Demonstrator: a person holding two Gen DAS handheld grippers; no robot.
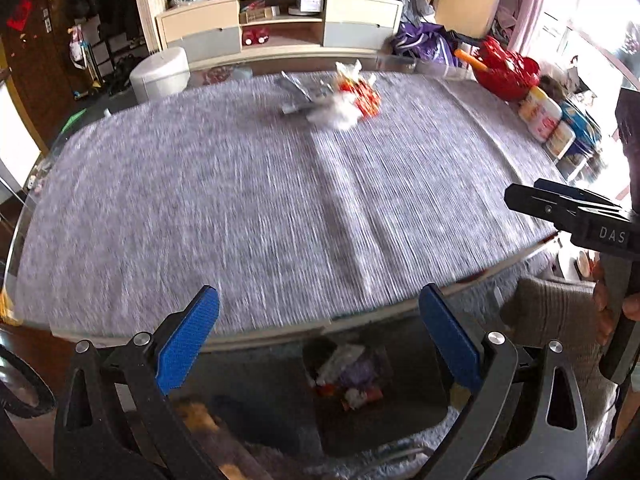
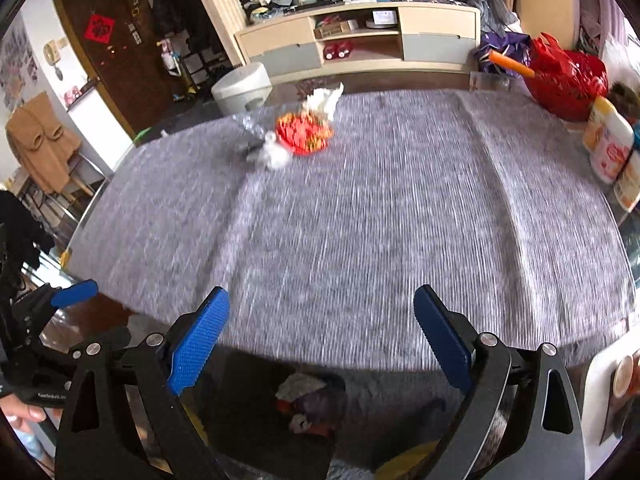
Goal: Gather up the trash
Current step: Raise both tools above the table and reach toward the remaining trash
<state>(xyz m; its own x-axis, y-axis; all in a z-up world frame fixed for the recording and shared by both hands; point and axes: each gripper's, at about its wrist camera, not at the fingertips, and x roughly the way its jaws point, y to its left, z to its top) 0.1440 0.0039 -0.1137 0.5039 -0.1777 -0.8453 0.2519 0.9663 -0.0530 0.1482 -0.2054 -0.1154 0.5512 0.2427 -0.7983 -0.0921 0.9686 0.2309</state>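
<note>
A small heap of trash lies at the far middle of the grey-clothed table (image 1: 240, 200): a red snack wrapper (image 1: 362, 96), a crumpled white tissue (image 1: 336, 114) and a silver foil wrapper (image 1: 298, 94). The right wrist view shows the same red snack wrapper (image 2: 304, 134), white paper (image 2: 324, 100) and foil wrapper (image 2: 248, 128). Below the near table edge a dark bin (image 1: 348, 384) holds several wrappers; the bin (image 2: 308, 404) is under both grippers. My left gripper (image 1: 319, 292) hangs open and empty over the near edge. My right gripper (image 2: 321, 293) is open and empty too, far from the heap.
A red basket (image 2: 564, 76) and bottles (image 2: 608, 140) stand along the table's right side. A white round appliance (image 1: 160, 72) and a cabinet (image 1: 280, 24) are beyond the far edge. The right gripper (image 1: 560, 208) shows at the right, the left gripper (image 2: 74, 292) at the left.
</note>
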